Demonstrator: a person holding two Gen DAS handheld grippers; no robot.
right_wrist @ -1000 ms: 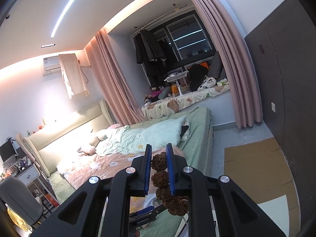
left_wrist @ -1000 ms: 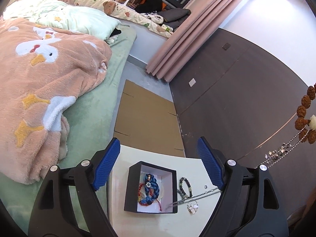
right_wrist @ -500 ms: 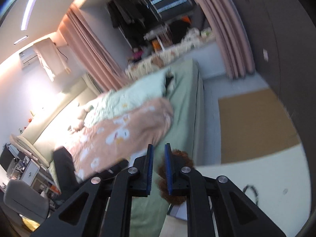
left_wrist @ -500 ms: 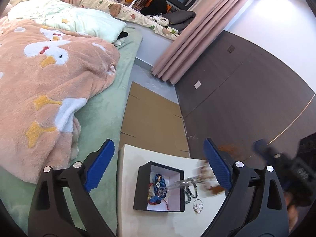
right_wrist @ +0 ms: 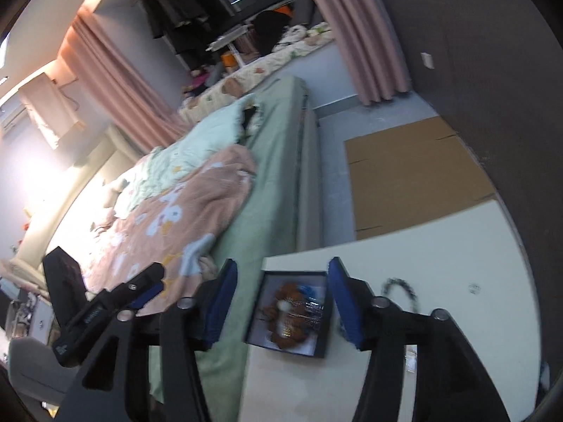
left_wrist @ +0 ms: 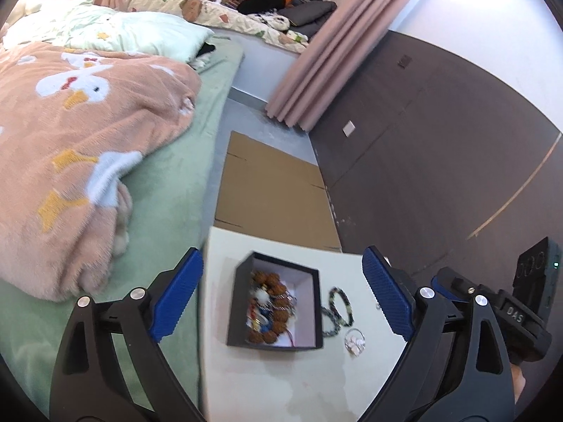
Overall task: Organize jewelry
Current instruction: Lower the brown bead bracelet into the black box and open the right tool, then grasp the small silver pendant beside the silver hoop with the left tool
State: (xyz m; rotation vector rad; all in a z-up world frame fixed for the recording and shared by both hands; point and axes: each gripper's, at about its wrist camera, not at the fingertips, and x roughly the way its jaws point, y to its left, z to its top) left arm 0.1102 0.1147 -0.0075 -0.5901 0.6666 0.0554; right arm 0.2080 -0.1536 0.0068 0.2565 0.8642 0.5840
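A black box (left_wrist: 274, 345) with a white inside stands on the white table (left_wrist: 281, 387). A brown bead bracelet (left_wrist: 271, 279) lies in it on top of other jewelry. My left gripper (left_wrist: 281, 255) hovers before the box, open and empty. My right gripper (right_wrist: 281, 263) hangs over the box (right_wrist: 322, 337) with its jaws opening; the brown bracelet (right_wrist: 285, 302) rests below them, free of the pads. A dark bead bracelet (left_wrist: 339, 304) and a small silver piece (left_wrist: 353, 341) lie on the table right of the box.
A bed with a green sheet (left_wrist: 169, 190) and a pink blanket (left_wrist: 70, 123) runs along the table's left edge. Flat cardboard (left_wrist: 271, 193) lies on the floor beyond the table. A dark panelled wall (left_wrist: 440, 161) stands at the right.
My right gripper came down from high up with the brown bead bracelet shut in it, then opened; the bracelet now lies in the box. My left gripper widened slightly and shifted a little.
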